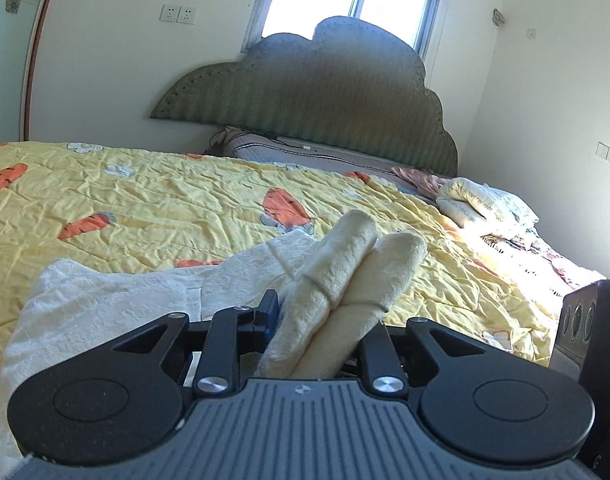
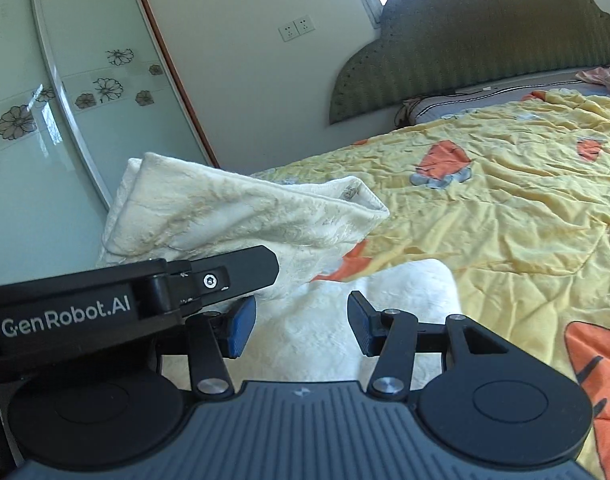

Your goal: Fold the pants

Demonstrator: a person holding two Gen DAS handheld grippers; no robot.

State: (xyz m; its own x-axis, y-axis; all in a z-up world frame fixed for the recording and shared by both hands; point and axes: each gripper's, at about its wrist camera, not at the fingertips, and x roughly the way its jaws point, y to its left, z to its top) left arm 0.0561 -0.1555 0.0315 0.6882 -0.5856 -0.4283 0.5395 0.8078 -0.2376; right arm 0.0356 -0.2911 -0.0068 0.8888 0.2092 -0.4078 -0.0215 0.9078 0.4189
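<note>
The cream fleece pants (image 1: 117, 300) lie on the yellow carrot-print quilt (image 1: 165, 200). My left gripper (image 1: 325, 312) is shut on a doubled fold of the pants (image 1: 345, 268), which stands up between its fingers. In the right wrist view the left gripper's body (image 2: 105, 304) holds that raised fold (image 2: 233, 212) at the left. My right gripper (image 2: 301, 322) is open and empty just above the flat part of the pants (image 2: 325, 344), with its blue pads (image 2: 241, 328) apart.
A green scalloped headboard (image 1: 325, 92) and a window stand at the far end. A folded white pillow (image 1: 477, 204) and pink cloth (image 1: 421, 180) lie at the bed's right. A glass wardrobe door (image 2: 45, 120) stands left. My right gripper's dark body (image 1: 589, 328) shows at the right edge.
</note>
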